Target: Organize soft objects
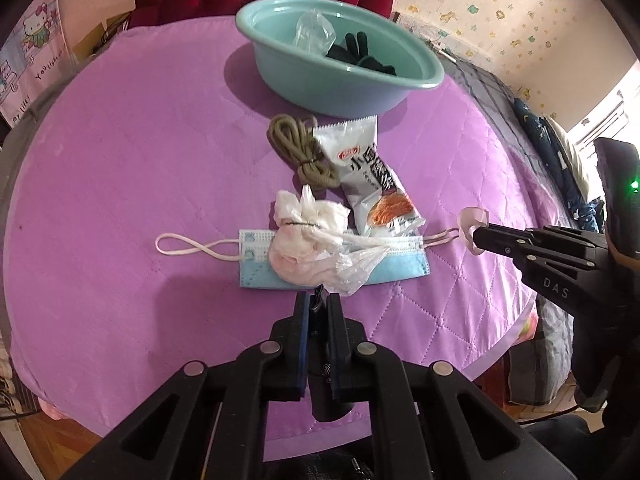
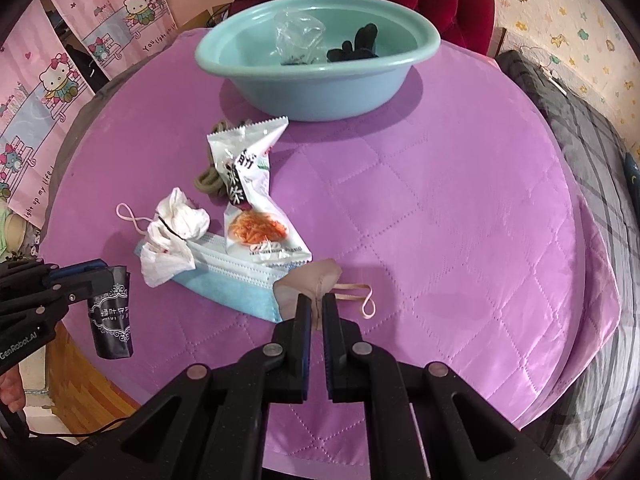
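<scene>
Left claw [image 1: 318, 308]: clamped on a dark packet [image 2: 112, 312].
Right claw [image 2: 317, 308]: clamped on a pink pad [image 2: 310, 280].
Basin [image 1: 280, 76]: holds gloves [image 1: 360, 54].

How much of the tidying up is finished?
Done: a clear plastic bag and black glove sit in the teal basin. In hand: the left gripper holds a dark packet; the right gripper pinches a pink piece. Left: face mask, white bag, snack packet, cord.

Both claws, left claw [image 1: 318, 306] and right claw [image 2: 316, 306], point steeply down, clamped tight.
</scene>
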Action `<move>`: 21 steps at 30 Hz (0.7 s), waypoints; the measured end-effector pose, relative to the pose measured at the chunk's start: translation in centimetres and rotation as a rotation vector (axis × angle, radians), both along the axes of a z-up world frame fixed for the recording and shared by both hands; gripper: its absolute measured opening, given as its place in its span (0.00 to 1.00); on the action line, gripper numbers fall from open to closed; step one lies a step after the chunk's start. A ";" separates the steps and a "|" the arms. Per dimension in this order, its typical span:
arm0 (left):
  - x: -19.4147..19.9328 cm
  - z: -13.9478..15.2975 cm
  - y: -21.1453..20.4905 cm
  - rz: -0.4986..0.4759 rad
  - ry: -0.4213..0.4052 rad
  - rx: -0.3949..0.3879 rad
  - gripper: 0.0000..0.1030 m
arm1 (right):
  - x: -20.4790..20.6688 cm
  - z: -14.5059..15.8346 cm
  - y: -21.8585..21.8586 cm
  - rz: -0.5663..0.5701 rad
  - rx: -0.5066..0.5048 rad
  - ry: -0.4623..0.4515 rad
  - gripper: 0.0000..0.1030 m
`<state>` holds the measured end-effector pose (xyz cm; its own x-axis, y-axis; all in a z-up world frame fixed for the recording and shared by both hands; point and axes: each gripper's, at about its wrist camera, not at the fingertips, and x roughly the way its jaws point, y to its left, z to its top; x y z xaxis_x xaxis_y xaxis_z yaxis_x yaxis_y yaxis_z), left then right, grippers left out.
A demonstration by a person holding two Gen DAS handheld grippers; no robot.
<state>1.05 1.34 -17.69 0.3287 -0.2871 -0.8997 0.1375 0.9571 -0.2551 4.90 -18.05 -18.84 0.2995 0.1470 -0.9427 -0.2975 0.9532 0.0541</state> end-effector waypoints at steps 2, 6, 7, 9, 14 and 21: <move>0.0 0.4 -0.1 0.000 -0.016 0.008 0.07 | 0.0 0.3 0.0 0.003 0.002 -0.007 0.04; 0.0 1.4 0.1 0.005 -0.043 0.015 0.07 | -0.1 1.1 0.1 0.011 0.008 -0.032 0.04; 0.0 1.6 0.2 0.006 -0.048 0.015 0.07 | -0.1 1.4 0.2 0.012 0.009 -0.038 0.04; 0.0 2.1 0.4 0.009 -0.057 0.010 0.07 | -0.2 1.8 0.3 0.017 0.010 -0.046 0.04; 0.3 3.8 0.6 0.010 -0.089 0.002 0.07 | 0.0 2.8 0.6 0.027 0.011 -0.072 0.04; 1.2 6.1 0.1 -0.014 -0.147 0.005 0.07 | 0.8 4.4 1.2 0.038 0.024 -0.086 0.04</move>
